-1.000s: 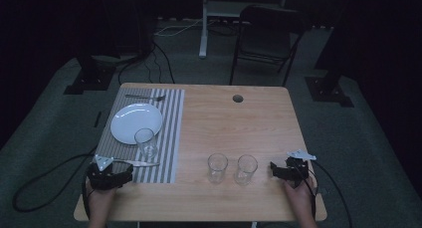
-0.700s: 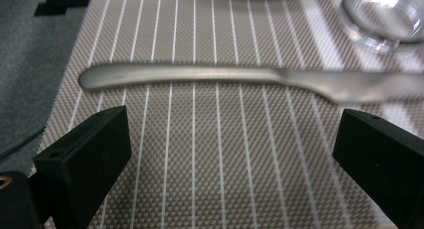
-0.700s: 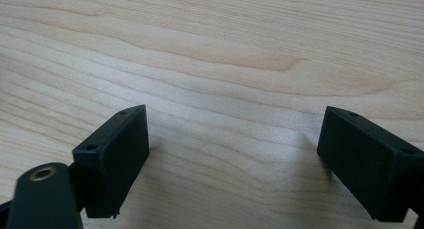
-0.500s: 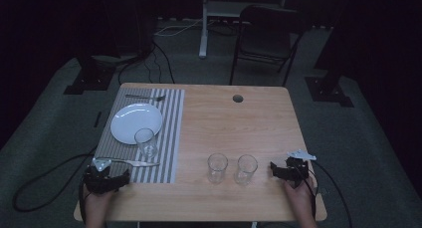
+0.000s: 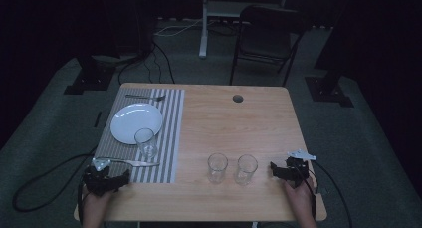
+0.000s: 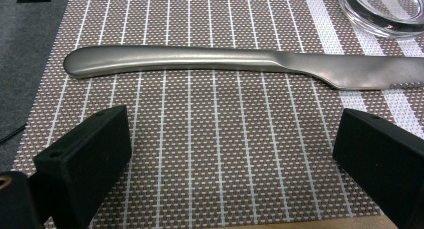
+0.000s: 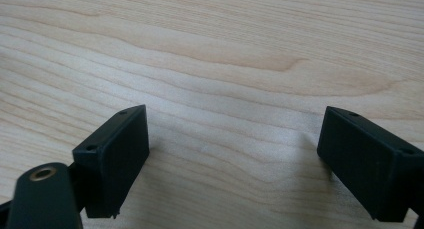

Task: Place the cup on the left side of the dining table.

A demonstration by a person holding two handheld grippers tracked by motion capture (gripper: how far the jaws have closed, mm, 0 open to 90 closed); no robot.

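Knife [image 6: 240, 64] lies flat on the striped mat [image 6: 200, 154], and we see it just ahead of our left gripper [image 6: 230, 164]. Its long side runs across the left gripper view, from one side to the other. The round handle end points to the left there, near the mat's edge, and the blade end points to the right, where it passes under the base of a glass [image 6: 380, 9]. In the high view the knife [image 5: 133, 163] lies near the front of the mat [image 5: 169, 138], with its long side along the table's front edge. Our left gripper [image 5: 105, 179] sits low just in front of it, with its jaws spread wide and nothing between them. They do not touch the knife.

Going right on the mat, we see a white plate [image 5: 129, 119] with a fork [image 5: 145, 96] behind it. Then two more glasses [image 5: 232, 168] stand side by side on the bare wood table [image 5: 239, 123]. Last comes our right gripper [image 5: 287, 171], near the table's right front corner. Its jaws are spread wide too, over bare wood, holding nothing
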